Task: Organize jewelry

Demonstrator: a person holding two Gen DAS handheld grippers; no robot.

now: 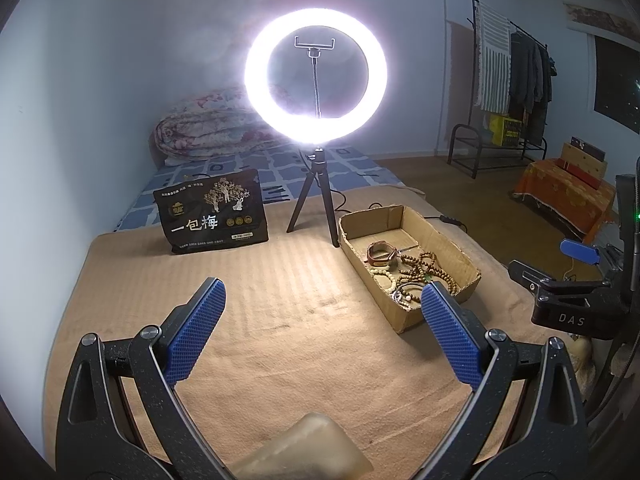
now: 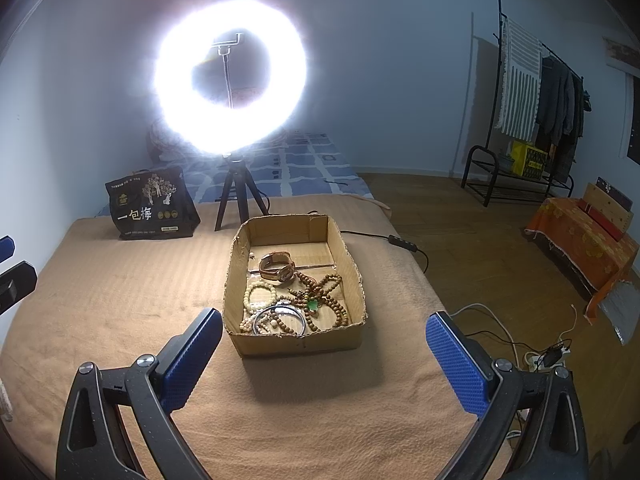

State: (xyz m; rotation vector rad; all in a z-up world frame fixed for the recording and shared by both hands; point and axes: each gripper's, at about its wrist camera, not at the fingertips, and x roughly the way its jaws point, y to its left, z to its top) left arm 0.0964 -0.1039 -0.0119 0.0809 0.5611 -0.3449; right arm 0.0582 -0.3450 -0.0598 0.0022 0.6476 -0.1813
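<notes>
An open cardboard box (image 2: pixel 236 280) sits on the tan blanket (image 2: pixel 120 288), and it shows at the right in the left wrist view (image 1: pixel 440 240). It holds a brown watch (image 2: pixel 276 266), a cream bead bracelet (image 2: pixel 260 294), brown bead strands (image 2: pixel 332 296), a green pendant (image 2: pixel 311 305) and a silver bangle (image 2: pixel 284 320). My right gripper (image 2: pixel 322 352) is open and empty, just in front of the box. My left gripper (image 1: pixel 322 320) is open and empty over bare blanket, left of the box. A pale waxy block (image 1: pixel 304 448) lies under the left gripper.
A lit ring light on a tripod (image 1: pixel 316 80) stands behind the box. A black snack bag (image 1: pixel 212 210) stands at the back left. A folded quilt (image 1: pixel 200 128) lies on the blue bedding. A cable with a switch (image 2: pixel 400 240) runs off the right edge.
</notes>
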